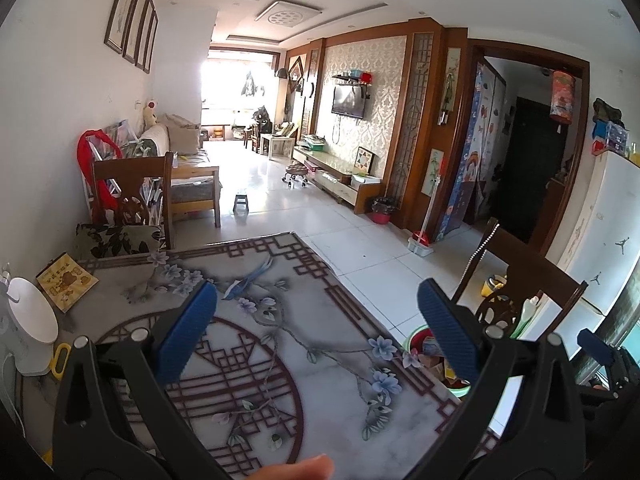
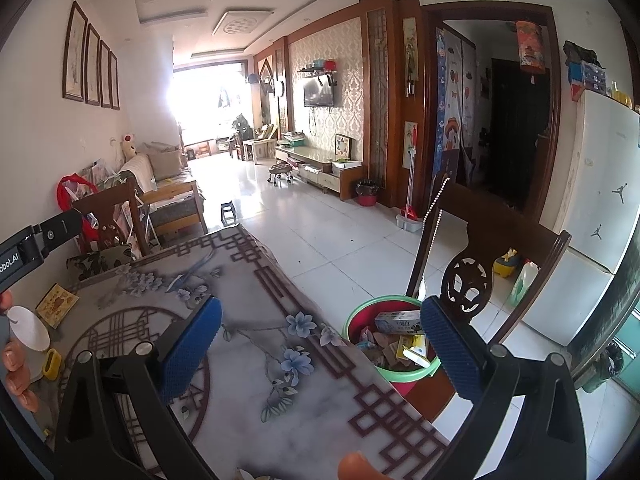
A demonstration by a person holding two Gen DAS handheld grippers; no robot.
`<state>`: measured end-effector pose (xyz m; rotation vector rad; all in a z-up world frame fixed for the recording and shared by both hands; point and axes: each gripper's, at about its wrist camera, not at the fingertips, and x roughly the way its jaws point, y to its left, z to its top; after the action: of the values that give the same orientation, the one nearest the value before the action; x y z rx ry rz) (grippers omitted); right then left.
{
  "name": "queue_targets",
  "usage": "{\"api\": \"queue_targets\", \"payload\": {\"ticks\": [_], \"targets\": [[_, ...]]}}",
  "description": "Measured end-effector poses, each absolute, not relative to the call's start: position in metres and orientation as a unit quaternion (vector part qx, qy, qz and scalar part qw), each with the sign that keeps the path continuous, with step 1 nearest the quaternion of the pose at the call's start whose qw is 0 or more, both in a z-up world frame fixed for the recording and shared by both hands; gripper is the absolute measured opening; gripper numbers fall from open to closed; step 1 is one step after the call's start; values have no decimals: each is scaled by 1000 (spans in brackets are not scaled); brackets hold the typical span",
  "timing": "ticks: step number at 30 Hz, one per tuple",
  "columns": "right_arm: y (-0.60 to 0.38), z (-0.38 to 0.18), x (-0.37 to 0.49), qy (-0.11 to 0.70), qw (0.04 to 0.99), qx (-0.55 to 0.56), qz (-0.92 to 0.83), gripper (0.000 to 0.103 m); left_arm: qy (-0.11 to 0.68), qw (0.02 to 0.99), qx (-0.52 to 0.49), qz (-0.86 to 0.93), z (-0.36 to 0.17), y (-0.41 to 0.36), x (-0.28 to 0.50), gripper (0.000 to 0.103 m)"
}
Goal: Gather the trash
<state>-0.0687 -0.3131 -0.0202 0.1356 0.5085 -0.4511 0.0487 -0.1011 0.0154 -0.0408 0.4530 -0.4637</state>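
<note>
Dining room | we hold the left gripper point(image 1: 316, 332) and right gripper point(image 2: 322, 346) wide open, empty, over the flower-printed grey table point(image 2: 256, 364) | trash fills the green-rimmed red plastic bin point(image 2: 394, 344) beside it, ready for scraps.

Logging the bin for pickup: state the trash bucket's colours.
Trash bucket: green rim, red-pink inside; clearest in the right wrist view.
</note>
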Motion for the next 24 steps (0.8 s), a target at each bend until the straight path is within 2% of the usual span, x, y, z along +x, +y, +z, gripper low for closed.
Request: {"api": "queue_targets", "payload": {"ticks": [24], "targets": [[-316,-32,-68,261,938,68,-219,96,229,947,-16,-223,12,-106,47,98]]}}
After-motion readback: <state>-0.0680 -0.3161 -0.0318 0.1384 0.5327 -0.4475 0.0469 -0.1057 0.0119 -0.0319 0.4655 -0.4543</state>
